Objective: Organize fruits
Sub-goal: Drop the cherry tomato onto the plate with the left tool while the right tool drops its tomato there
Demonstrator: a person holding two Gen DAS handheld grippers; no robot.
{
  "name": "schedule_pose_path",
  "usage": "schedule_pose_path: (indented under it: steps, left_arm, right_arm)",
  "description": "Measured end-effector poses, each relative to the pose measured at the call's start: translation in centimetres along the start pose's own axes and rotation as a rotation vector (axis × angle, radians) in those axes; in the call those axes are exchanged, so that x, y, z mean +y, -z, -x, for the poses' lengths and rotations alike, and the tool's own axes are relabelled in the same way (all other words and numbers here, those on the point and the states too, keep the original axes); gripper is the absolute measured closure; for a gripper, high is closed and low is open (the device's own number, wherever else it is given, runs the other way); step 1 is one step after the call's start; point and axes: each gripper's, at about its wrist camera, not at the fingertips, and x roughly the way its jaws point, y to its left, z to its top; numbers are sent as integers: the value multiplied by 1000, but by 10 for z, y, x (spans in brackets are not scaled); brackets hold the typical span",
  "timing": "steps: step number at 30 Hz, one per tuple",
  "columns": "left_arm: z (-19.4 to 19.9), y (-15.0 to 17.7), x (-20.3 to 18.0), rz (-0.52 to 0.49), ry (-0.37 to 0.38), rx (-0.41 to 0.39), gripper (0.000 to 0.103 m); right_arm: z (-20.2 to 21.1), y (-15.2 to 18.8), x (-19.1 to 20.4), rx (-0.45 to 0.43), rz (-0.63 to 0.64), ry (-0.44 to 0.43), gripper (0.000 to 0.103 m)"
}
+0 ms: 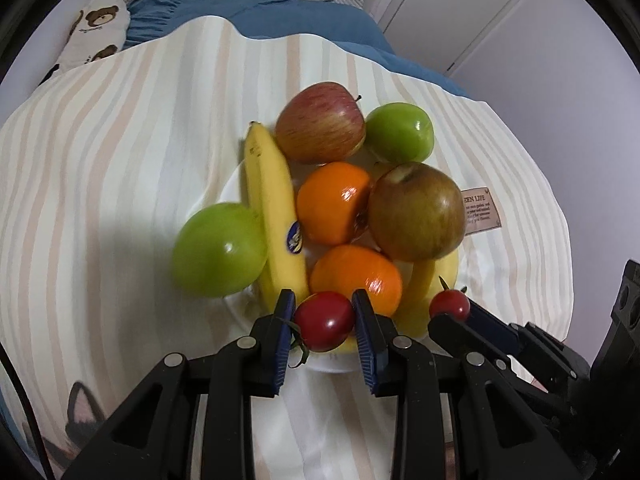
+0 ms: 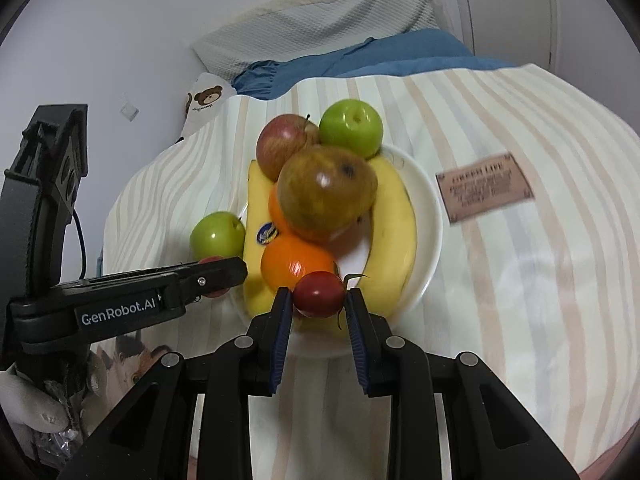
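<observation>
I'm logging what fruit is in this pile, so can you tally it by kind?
Green apples: 2
Red or russet apples: 2
Oranges: 2
Bananas: 2
Tomatoes: 2
Total: 10

White plate (image 2: pixel 430 216): apples, oranges, bananas heaped; right gripper (image 2: pixel 318 298) clamps red tomato (image 2: pixel 319 294) (stem trailing) at near rim.

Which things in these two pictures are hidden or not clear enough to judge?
- Label text: blurred in right wrist view, cut short in left.
- Left tomato: mostly hidden behind the left gripper in right wrist view.
- Second banana: largely covered by brownish apple in left wrist view.
</observation>
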Motion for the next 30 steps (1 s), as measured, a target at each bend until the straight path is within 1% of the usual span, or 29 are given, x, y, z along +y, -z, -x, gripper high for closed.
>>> schedule_pose_path:
  steps: [3,7,9,11,12,13,14,16,17,18,19,20,21,23,27,30]
  left_arm:
    - [-10,-5,-3,-9,-2,11,76]
    - [-12,-11,-4,-9,-8,3,76]
    - [-12,-12,0,12,-18,12,70]
    - [-12,-11,2,29,-32,16,65]
    - [-13,-11,3,32,-35,17,64]
    - [-13,-11,3,36,-36,16,63]
    - [-12,-11,4,40,-37,16,63]
    - [-13,-11,4,49,-39,19,62]
    - [-12,-11,4,50,-39,20,59]
    - [-12,-11,4,48,-34,20,52]
    - [-11,-11,3,46,-29,19,49]
    - [-9,-10,1,44,-33,14,41]
    - [-8,-9,0,38,-37,9,31]
    - [-4,-8,-4,26,-68,-5,20]
    - [9,-8,-6,21,-83,-38,17]
    - [20,-6,-6,20,-114,-61,16]
  right_arm:
    - [-6,-8,-2,6,26,17,73]
    - [-14,-13,-5,33,30,26,73]
    - [-17,-13,-8,43,19,23,72]
    - [-18,-11,-10,44,13,20,67]
    - [-17,-10,-10,43,11,17,65]
    - [-17,-10,-10,43,10,17,61]
    - [-16,-9,-10,45,8,20,53]
    - [-14,-10,-11,42,-2,19,41]
    - [-13,-10,-12,40,-5,19,40]
    - [-12,-11,-13,38,-8,22,40]
    - [-10,-11,-14,34,-13,22,40]
    - [-9,-12,-15,30,-18,23,40]
    - [-7,-12,-17,25,-24,23,40]
    - [-3,-12,-20,18,-33,23,40]
    - [8,-10,-27,2,-52,25,40]
    - [15,-6,-31,-4,-64,30,37]
